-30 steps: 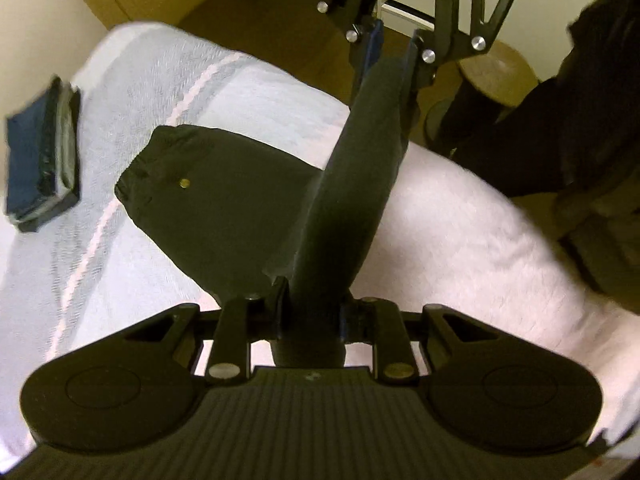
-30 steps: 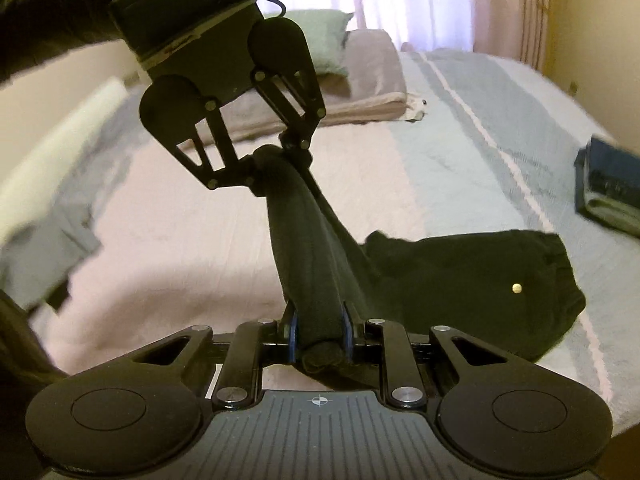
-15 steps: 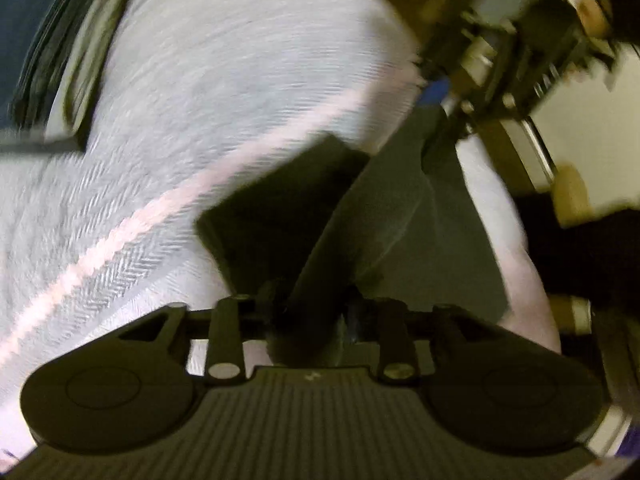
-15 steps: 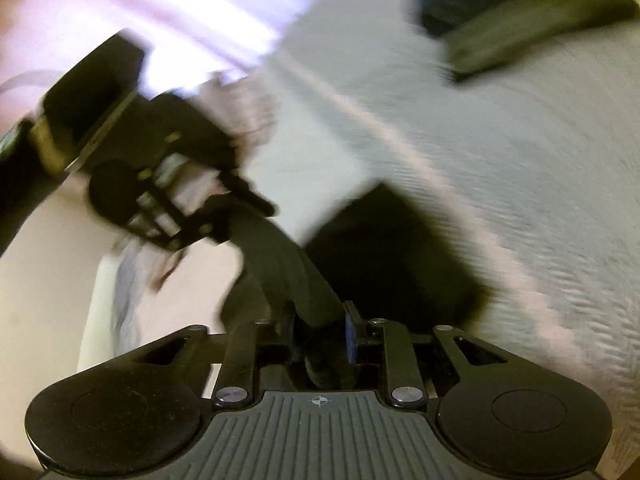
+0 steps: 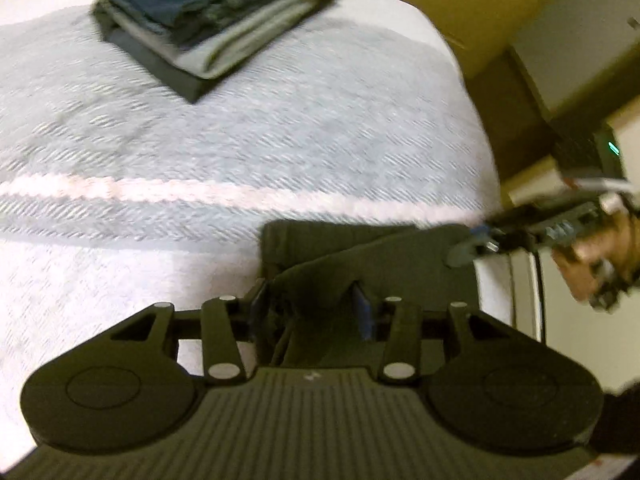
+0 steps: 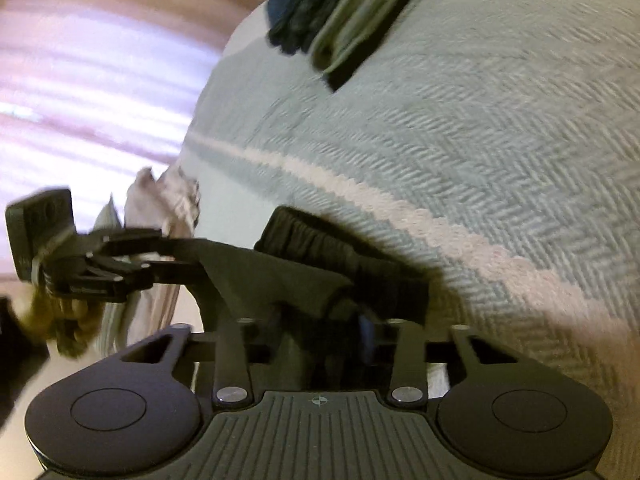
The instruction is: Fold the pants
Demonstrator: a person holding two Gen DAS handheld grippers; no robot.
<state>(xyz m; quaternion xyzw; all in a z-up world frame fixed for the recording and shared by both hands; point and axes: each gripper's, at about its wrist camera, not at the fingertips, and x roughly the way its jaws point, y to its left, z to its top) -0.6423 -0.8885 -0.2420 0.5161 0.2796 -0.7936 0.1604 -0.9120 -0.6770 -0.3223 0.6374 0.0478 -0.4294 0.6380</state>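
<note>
Herringbone bedspread [image 5: 240,120]; folded stack [image 5: 212,20] on it.

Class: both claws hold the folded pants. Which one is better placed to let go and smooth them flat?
Probably the left claw: open blanket lies ahead and beside it, whereas the right claw grips the pants at the blanket's edge, with less room to sweep.

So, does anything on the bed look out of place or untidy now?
Nothing stands out. The black pants lie folded over on the blanket, both grippers at their near edge. The stack of folded clothes beyond sits a little fanned but tidy.
</note>
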